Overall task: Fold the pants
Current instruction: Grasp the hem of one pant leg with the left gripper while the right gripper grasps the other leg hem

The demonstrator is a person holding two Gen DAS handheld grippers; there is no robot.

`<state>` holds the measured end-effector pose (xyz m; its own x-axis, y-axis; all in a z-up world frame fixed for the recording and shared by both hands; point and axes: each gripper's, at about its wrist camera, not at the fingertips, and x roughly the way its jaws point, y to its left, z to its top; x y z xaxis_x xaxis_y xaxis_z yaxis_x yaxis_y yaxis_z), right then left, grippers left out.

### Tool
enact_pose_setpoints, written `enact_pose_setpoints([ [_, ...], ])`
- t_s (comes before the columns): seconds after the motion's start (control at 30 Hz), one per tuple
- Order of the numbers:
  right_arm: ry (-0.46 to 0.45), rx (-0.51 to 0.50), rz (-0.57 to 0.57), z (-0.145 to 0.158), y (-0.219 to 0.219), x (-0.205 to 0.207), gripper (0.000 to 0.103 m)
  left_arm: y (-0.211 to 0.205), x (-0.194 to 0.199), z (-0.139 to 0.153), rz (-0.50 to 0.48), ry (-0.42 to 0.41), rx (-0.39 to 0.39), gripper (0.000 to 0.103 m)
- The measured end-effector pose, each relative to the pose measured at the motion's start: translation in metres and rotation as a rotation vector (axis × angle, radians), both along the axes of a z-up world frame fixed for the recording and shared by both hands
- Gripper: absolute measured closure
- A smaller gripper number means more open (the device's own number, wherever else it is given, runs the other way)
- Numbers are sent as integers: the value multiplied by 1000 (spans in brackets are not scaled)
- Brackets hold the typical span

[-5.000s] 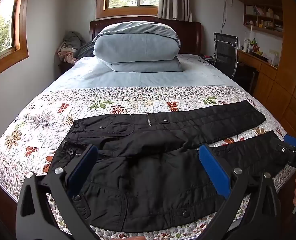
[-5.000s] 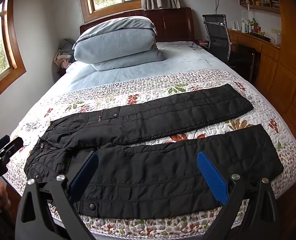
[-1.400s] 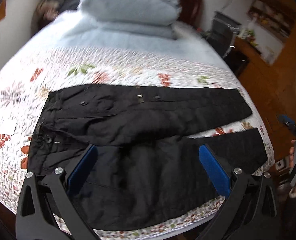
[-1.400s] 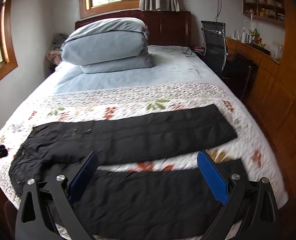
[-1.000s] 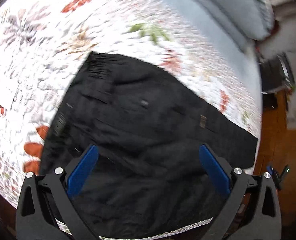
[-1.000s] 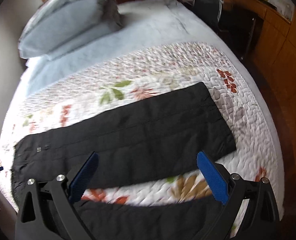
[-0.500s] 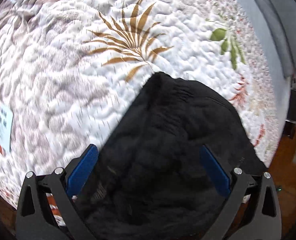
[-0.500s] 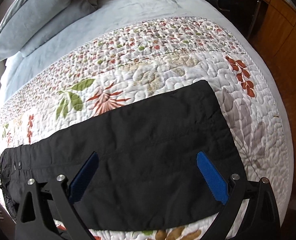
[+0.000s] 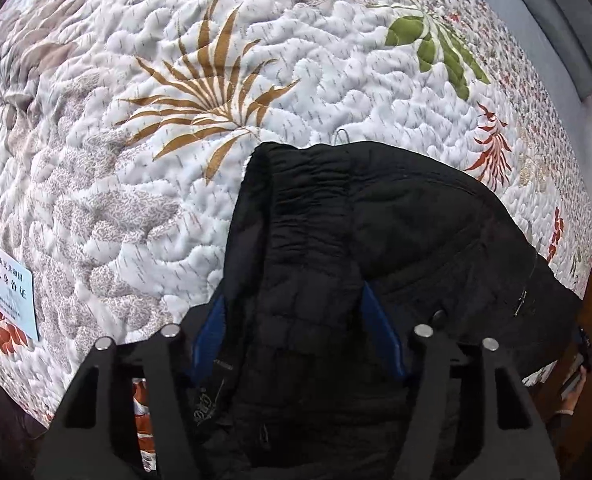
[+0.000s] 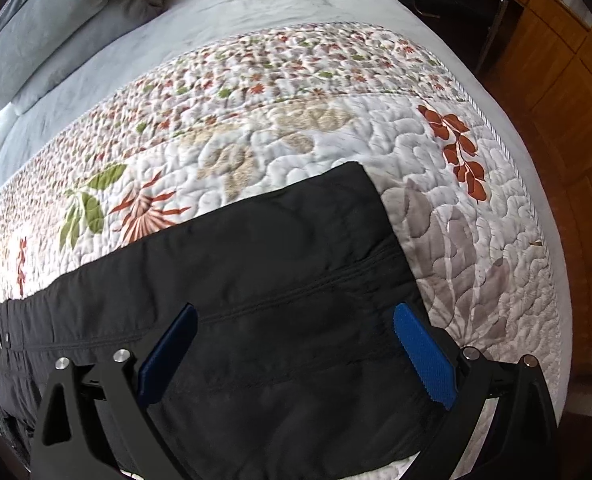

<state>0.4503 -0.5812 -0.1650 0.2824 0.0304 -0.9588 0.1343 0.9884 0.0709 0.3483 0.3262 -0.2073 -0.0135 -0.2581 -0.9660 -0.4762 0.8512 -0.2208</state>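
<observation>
Black quilted pants (image 9: pixel 375 248) lie on a floral quilt. In the left wrist view my left gripper (image 9: pixel 296 332) has closed around the far corner of the waistband, with bunched black fabric between its blue pads (image 9: pixel 379 332). In the right wrist view the far leg of the pants (image 10: pixel 264 272) lies flat, its hem to the right. My right gripper (image 10: pixel 296 356) is open just above that leg near the hem, its blue pads (image 10: pixel 423 360) wide apart and nothing between them.
The floral quilt (image 9: pixel 176 100) covers the bed. A pale blue card (image 9: pixel 4 280) lies on the quilt to the left. Grey pillows (image 10: pixel 68 20) sit at the head. A wooden floor and cabinets (image 10: pixel 567 100) lie beyond the bed's right edge.
My left gripper went down to the waistband corner and its pads closed in on the fabric. My right gripper came lower over the far leg near the hem and stays open.
</observation>
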Motion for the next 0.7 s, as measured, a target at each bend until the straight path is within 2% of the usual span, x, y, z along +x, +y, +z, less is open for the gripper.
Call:
enact_pose_setpoints([
  [0.13, -20, 48, 23, 4, -6, 7, 3, -7, 3, 5, -32, 1, 27, 54],
  [0.3, -23, 45, 33, 7, -19, 17, 3, -26, 12, 10, -53, -9, 51, 61],
  [0.5, 8, 14, -3, -5, -39, 32, 5, -41, 15, 9, -63, -16, 68, 62],
  [0.63, 42, -46, 22, -21, -35, 45, 18, -41, 13, 7, -71, -11, 79, 62],
  [0.7, 53, -66, 31, -28, -32, 51, 18, -45, 14, 4, -75, -7, 85, 62],
])
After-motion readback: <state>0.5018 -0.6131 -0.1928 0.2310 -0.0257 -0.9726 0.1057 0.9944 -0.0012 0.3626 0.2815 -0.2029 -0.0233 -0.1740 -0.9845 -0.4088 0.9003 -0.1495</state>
